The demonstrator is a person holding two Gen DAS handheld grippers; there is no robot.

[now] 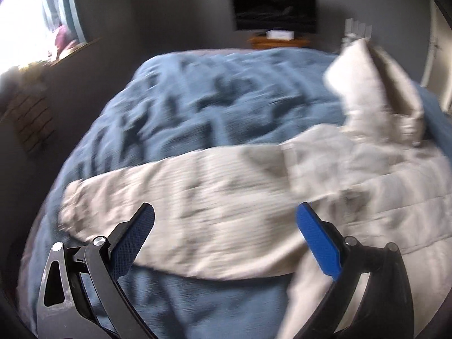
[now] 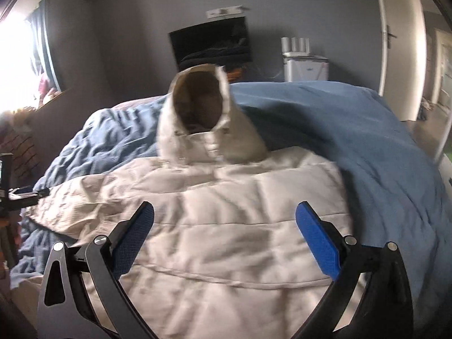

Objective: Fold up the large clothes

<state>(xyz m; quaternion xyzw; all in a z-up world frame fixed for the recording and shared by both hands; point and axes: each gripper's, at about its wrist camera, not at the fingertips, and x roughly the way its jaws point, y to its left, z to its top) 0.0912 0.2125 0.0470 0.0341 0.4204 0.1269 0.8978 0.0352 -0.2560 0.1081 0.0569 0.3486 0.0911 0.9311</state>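
Note:
A white quilted hooded jacket (image 2: pixel 226 212) lies on a bed with a blue cover (image 2: pixel 367 141). Its hood (image 2: pixel 203 115) stands up at the far side, opening toward me. In the left wrist view one sleeve (image 1: pixel 175 192) stretches out to the left across the blue cover (image 1: pixel 212 107), and the hood (image 1: pixel 373 84) rises at the right. My left gripper (image 1: pixel 226 234) is open and empty above the sleeve. My right gripper (image 2: pixel 226 234) is open and empty above the jacket's body. The left gripper shows at the left edge of the right wrist view (image 2: pixel 25 192).
A dark screen (image 1: pixel 274 8) hangs on the grey wall beyond the bed, above a wooden stand (image 1: pixel 278 41). A bright window (image 1: pixel 22 22) is at the left. A white appliance (image 2: pixel 305 67) and a door (image 2: pixel 401 34) stand at the right.

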